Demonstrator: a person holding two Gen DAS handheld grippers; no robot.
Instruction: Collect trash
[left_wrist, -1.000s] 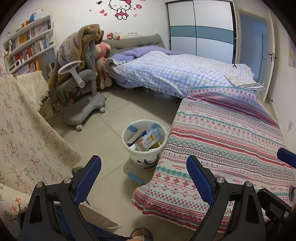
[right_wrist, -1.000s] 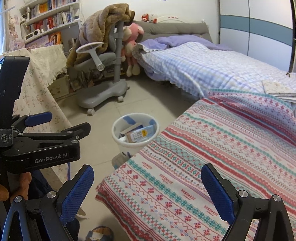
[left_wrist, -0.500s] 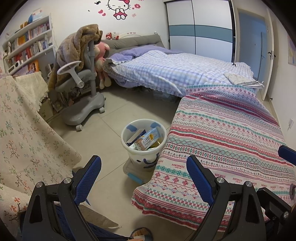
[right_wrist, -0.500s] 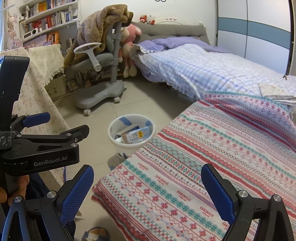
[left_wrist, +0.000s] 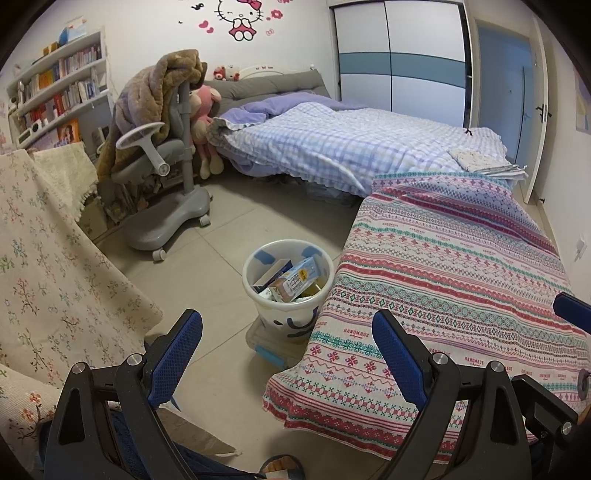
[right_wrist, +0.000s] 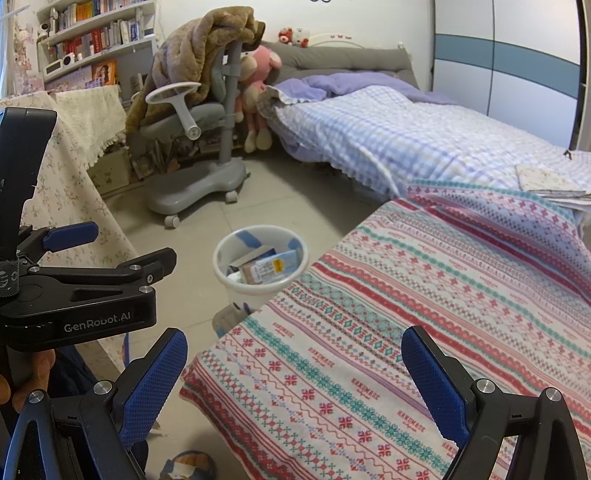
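Note:
A white waste bin (left_wrist: 286, 314) (right_wrist: 225, 269) stands on the tiled floor against the corner of a table draped in a striped patterned cloth (left_wrist: 443, 280) (right_wrist: 424, 295). Inside the bin lie several cartons and boxes, among them a blue and yellow carton (left_wrist: 301, 277) (right_wrist: 267, 271). My left gripper (left_wrist: 288, 343) hovers open above the floor just short of the bin, nothing between its blue pads. My right gripper (right_wrist: 295, 373) is open too, over the near corner of the cloth. The left gripper's body (right_wrist: 85, 295) shows at the left of the right wrist view.
A grey swivel chair (left_wrist: 166, 192) with a brown blanket stands beyond the bin. A floral-cloth table (left_wrist: 48, 266) is at left, a checked bed (left_wrist: 351, 147) at the back, folded papers (left_wrist: 484, 162) on its corner. A person's sandalled foot (left_wrist: 282, 467) is below.
Both cameras drifted slightly; the bin and cloth shifted a little in view. Both grippers stayed open and nothing was picked up or dropped.

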